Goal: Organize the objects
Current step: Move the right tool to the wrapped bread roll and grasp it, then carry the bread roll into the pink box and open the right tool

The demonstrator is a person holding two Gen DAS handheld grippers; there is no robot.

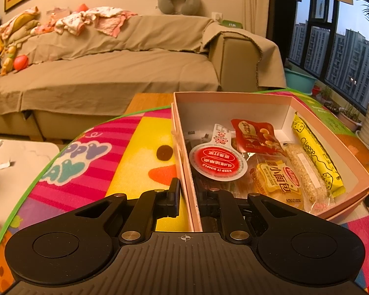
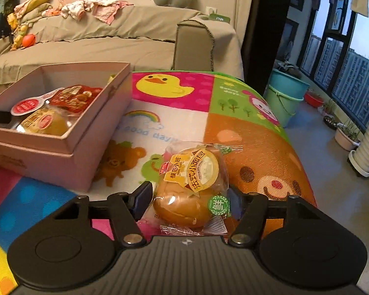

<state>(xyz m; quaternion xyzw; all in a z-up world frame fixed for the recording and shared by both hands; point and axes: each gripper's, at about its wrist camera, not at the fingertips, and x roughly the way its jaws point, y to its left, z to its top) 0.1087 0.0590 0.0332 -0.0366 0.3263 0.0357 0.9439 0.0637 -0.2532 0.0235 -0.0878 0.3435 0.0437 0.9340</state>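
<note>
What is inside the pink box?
The box holds a red-lidded cup, a red nut packet, a bun, a sesame bar and a yellow cheese stick. Anything beneath them is covered.

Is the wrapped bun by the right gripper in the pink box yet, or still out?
Out. The wrapped bun lies on the play mat between the right gripper fingers, apart from the pink box.

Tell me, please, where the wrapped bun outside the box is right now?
In the right wrist view, the bun sits between the right gripper's fingers, on the mat right of the box.
</note>
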